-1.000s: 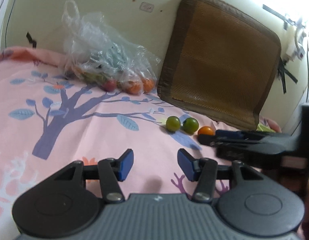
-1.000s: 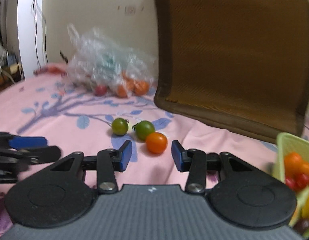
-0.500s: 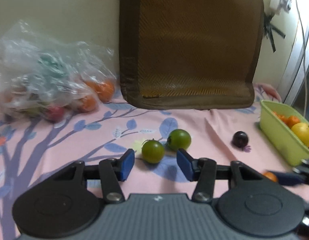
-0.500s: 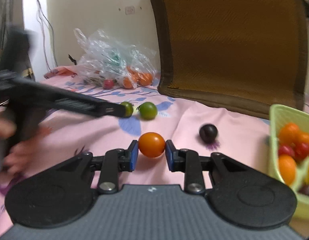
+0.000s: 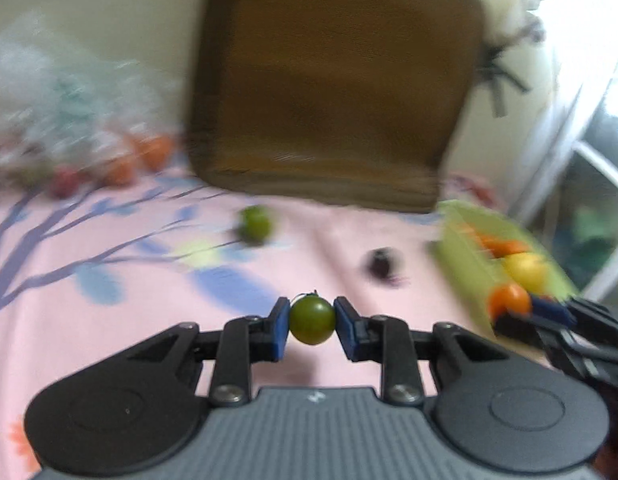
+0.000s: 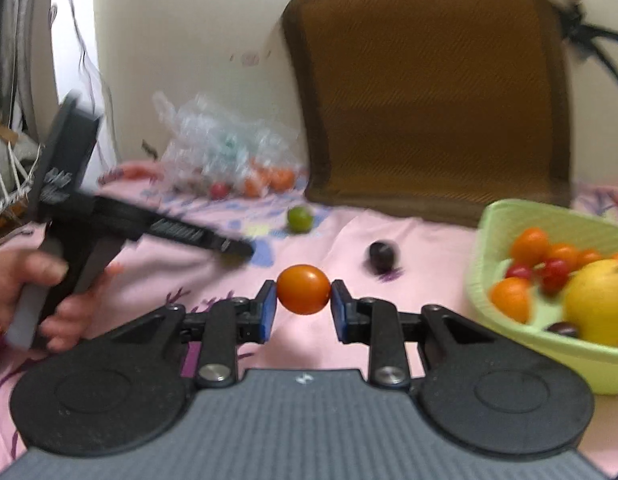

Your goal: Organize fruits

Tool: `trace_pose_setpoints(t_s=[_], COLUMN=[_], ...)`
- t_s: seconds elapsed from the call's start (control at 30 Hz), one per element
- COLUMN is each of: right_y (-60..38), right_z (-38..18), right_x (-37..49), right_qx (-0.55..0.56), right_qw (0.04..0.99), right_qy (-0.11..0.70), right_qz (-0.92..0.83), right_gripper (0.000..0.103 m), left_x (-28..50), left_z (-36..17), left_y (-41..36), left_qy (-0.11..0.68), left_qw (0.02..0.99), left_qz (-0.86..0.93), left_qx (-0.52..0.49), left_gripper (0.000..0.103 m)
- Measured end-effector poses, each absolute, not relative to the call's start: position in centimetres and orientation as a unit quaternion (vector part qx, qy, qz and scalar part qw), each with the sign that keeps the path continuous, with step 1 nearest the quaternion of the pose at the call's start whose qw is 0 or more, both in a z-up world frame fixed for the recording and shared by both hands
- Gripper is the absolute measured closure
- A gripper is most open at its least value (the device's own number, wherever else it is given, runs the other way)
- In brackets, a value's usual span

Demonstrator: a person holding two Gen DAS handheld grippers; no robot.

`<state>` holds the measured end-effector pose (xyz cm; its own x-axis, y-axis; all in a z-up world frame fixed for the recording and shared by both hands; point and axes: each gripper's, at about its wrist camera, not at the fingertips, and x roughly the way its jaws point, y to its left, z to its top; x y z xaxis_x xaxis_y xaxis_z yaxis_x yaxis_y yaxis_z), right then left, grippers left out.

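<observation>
- Fruits are spread over a pink bedsheet (image 6: 421, 248) printed with purple branches and blue leaves; a brown woven cushion (image 6: 433, 92) leans on the cream wall behind it, and I'll place everything off that cushion.
- Left gripper (image 5: 312, 322) has just been closing and is now clamped on a green tomato (image 5: 312, 320), out in front of the cushion and off the sheet.
- Right gripper (image 6: 304, 291) also closed within the last second and is pinching an orange tomato (image 6: 304, 289), again in front of the cushion.
- Loose on the sheet: one more green tomato (image 6: 300, 219) just by the cushion's lower left corner, and one dark purple fruit (image 6: 383, 255) in front of it, closer to the grippers.
- Lime green basket (image 6: 509, 216) sits at the cushion's right end, holding a yellow fruit, several orange ones and some small red ones; too blurry to count exactly.
- One clear plastic bag (image 6: 225, 148) with more orange and red fruit lies left of the cushion.
- Both held tomatoes are basically round, so no real long axis; the green one's stem points up.
- A hand (image 6: 33, 292) shows gripping the left gripper's handle.
</observation>
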<state>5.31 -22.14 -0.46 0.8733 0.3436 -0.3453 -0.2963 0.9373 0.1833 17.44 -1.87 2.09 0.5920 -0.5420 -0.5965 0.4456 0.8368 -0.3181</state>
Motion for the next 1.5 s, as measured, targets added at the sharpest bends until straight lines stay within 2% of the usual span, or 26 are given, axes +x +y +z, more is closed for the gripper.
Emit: trace_pose_setpoints(t_s=[0.1, 0.23, 0.53, 0.57, 0.6, 0.63, 0.73, 0.9, 1.13, 1.33, 1.5], right_y=[-25.9, -31.4, -37.1, -37.3, -37.6, -37.9, -38.7, -40.2, -40.3, -34.6, -26.3], right_z=[0.6, 0.8, -2.1, -2.2, -2.4, -2.5, -2.3, -1.7, -1.2, 0.7, 1.7], right_x=[4.4, 5.3, 8.0, 8.1, 8.1, 8.1, 7.6, 4.9, 2.7, 3.3, 5.2], right_qx=[0.067, 0.100, 0.150, 0.153, 0.159, 0.167, 0.185, 0.223, 0.258, 0.204, 0.115], right_qw=[0.983, 0.988, 0.977, 0.976, 0.975, 0.974, 0.972, 0.968, 0.965, 0.976, 0.978], right_qy=[0.143, 0.120, 0.143, 0.145, 0.146, 0.145, 0.131, 0.079, 0.013, 0.048, 0.117], right_qz=[0.094, 0.003, -0.051, -0.053, -0.052, -0.052, -0.059, -0.084, -0.042, 0.053, 0.129], right_gripper=[0.072, 0.071, 0.070, 0.070, 0.067, 0.060, 0.058, 0.057, 0.056, 0.056, 0.058], left_x=[17.3, 18.1, 20.9, 20.9, 20.9, 21.0, 20.9, 19.3, 15.4, 16.2, 20.0], left_z=[4.7, 6.6, 3.5, 3.3, 3.2, 3.1, 3.3, 6.0, 8.2, 5.7, 4.5], left_y=[-5.8, -12.5, -21.8, -22.1, -22.6, -22.9, -23.4, -20.5, -9.6, -0.6, 0.4], left_qy=[0.328, 0.306, 0.348, 0.351, 0.353, 0.354, 0.355, 0.331, 0.261, 0.282, 0.293], left_qw=[0.887, 0.881, 0.858, 0.856, 0.856, 0.856, 0.858, 0.864, 0.912, 0.947, 0.943], left_qz=[-0.321, -0.360, -0.376, -0.377, -0.377, -0.374, -0.370, -0.371, -0.305, -0.149, -0.152], left_qx=[-0.060, -0.041, -0.036, -0.036, -0.034, -0.032, -0.037, -0.074, -0.090, -0.049, -0.038], left_gripper=[0.078, 0.078, 0.077, 0.075, 0.065, 0.061, 0.058, 0.058, 0.058, 0.058, 0.058])
